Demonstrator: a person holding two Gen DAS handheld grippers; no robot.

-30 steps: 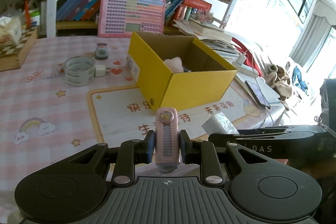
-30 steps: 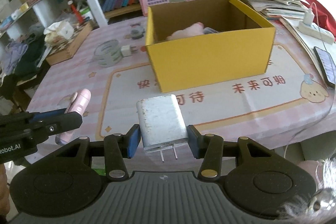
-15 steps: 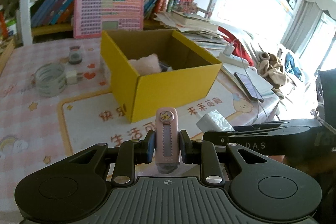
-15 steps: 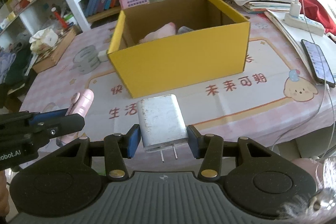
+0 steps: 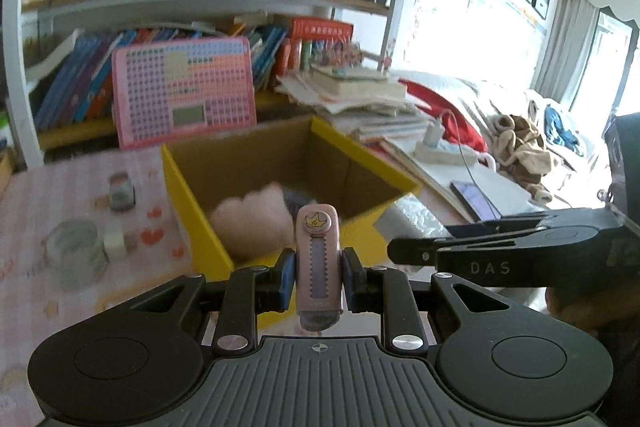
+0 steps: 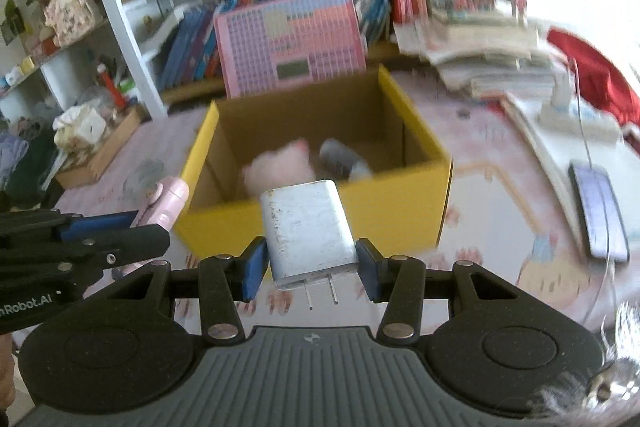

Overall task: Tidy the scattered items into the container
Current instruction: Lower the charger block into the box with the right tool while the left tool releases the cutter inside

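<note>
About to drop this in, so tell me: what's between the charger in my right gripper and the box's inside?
In the right wrist view, only the yellow box's near wall stands between the white charger and its interior.

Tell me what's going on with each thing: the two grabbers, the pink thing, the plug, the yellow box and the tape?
left gripper: shut on the pink cutter.
right gripper: shut on the white charger, prongs pointing back.
yellow box: open, with a pink fluffy toy inside.
tape roll: out on the table.
</note>
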